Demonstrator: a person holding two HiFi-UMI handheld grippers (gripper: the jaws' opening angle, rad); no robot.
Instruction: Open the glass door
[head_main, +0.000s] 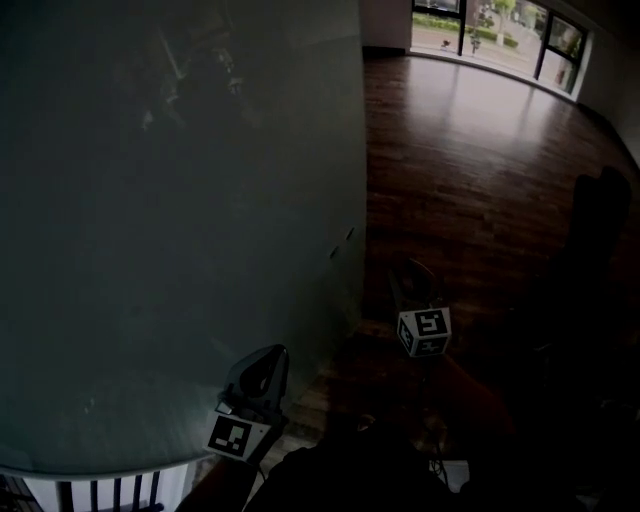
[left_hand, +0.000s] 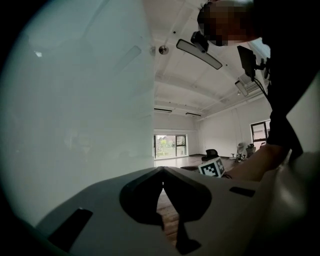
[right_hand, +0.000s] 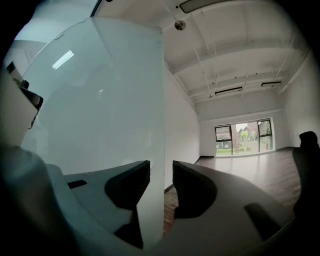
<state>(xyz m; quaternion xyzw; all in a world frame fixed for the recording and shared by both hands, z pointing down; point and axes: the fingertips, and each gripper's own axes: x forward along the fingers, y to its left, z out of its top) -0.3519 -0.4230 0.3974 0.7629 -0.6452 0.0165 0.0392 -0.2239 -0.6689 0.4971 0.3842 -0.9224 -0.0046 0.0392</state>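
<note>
**Frosted door edge stands free, neither gripper pinching it**

Head view: we see the tall frosted glass door panel filling the left, with dark wooden floor open past its edge, so we judge it open. The left gripper sits low beside it and the right gripper stands apart.
Left gripper view: tongs pressed together, empty.
Right gripper view: tongs spread with the door's edge lined up in the gap and the pads off it, probably a width set for that edge.

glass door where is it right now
In the head view the glass door fills the left side, its free edge running down just left of the right gripper; the left gripper is by its lower part.
</note>
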